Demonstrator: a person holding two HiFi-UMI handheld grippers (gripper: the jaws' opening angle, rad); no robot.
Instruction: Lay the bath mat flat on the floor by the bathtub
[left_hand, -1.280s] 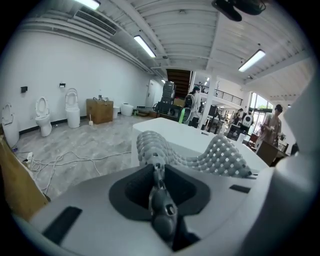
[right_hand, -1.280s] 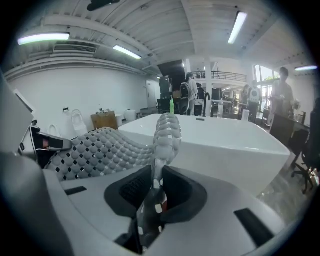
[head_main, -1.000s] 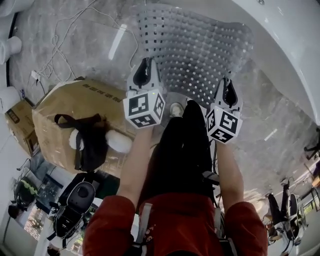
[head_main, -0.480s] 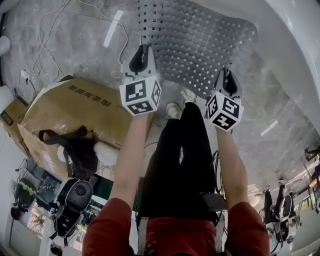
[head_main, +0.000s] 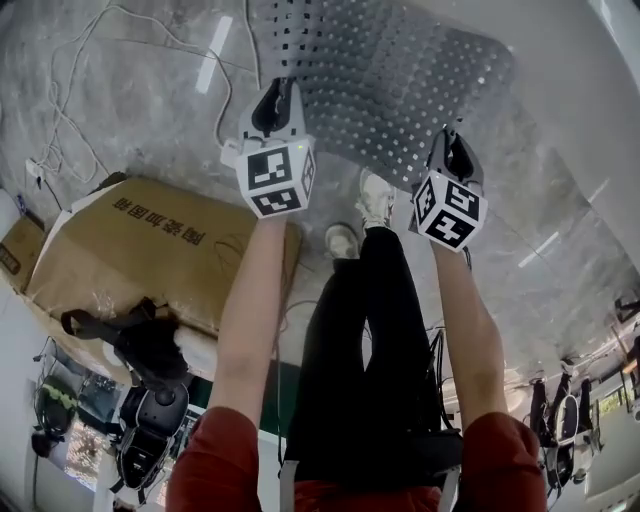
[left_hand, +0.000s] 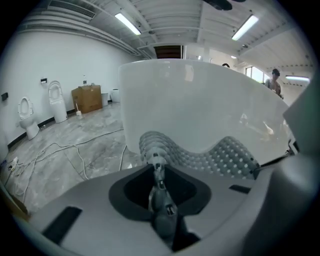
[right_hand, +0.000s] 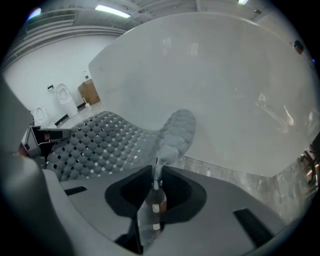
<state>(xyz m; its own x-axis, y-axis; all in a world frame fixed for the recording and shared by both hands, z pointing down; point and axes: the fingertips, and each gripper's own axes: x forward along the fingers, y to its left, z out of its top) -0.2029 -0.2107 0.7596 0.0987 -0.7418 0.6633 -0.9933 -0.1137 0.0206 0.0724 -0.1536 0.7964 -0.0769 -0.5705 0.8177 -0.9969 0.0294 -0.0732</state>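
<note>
A grey perforated bath mat hangs spread between my two grippers, over the marble floor beside the white bathtub. My left gripper is shut on the mat's near left corner. My right gripper is shut on its near right corner. In the left gripper view the mat sags in a wave in front of the tub wall, pinched at the left gripper. In the right gripper view the mat curls up from the right gripper against the tub.
A large cardboard box lies on the floor at my left, close to my left arm. White cables trail over the marble floor. My legs and shoes stand just behind the mat. Toilets and a box stand by the far wall.
Both grippers, with the mat between them, have moved up and away in the head view. The cardboard box and the black bag have slid lower in the picture.
</note>
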